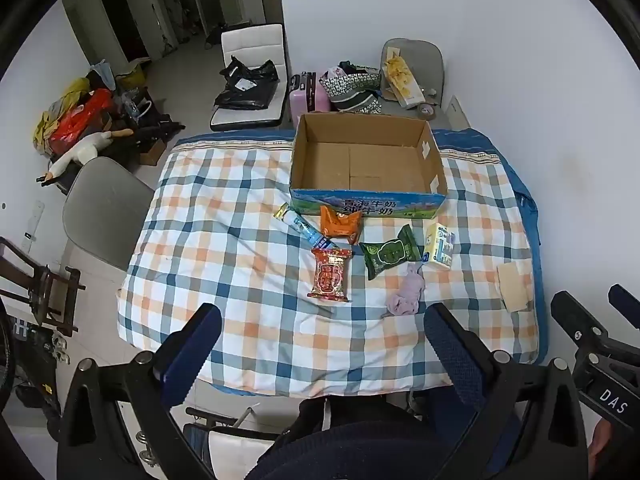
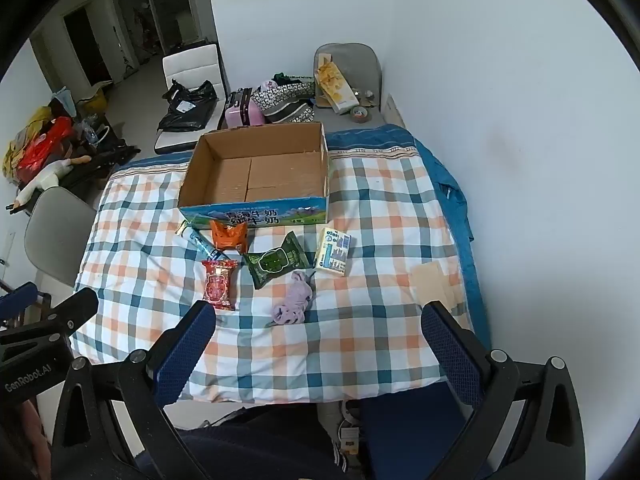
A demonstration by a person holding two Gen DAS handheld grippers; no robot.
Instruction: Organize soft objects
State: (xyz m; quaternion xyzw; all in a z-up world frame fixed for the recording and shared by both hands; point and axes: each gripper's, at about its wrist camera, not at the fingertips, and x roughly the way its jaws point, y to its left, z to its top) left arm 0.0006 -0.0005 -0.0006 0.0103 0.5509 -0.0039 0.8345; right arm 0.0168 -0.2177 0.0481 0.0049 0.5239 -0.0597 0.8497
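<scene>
An open, empty cardboard box (image 1: 366,160) (image 2: 256,172) stands at the far side of the checked tablecloth (image 1: 240,280) (image 2: 360,320). In front of it lie a blue-white tube pack (image 1: 302,226) (image 2: 200,240), an orange pack (image 1: 340,224) (image 2: 229,235), a red pack (image 1: 330,276) (image 2: 218,285), a green pack (image 1: 390,254) (image 2: 276,261), a pale tissue pack (image 1: 439,246) (image 2: 333,251) and a lilac cloth (image 1: 406,292) (image 2: 294,300). My left gripper (image 1: 320,332) and right gripper (image 2: 320,332) are both open and empty, held above the near table edge.
A beige pad (image 1: 512,286) (image 2: 434,284) lies at the table's right side. A grey chair (image 1: 104,208) stands left of the table, another (image 1: 412,68) behind the box. A pink suitcase (image 1: 308,94), bags and a white chair (image 1: 252,76) stand beyond. A white wall is to the right.
</scene>
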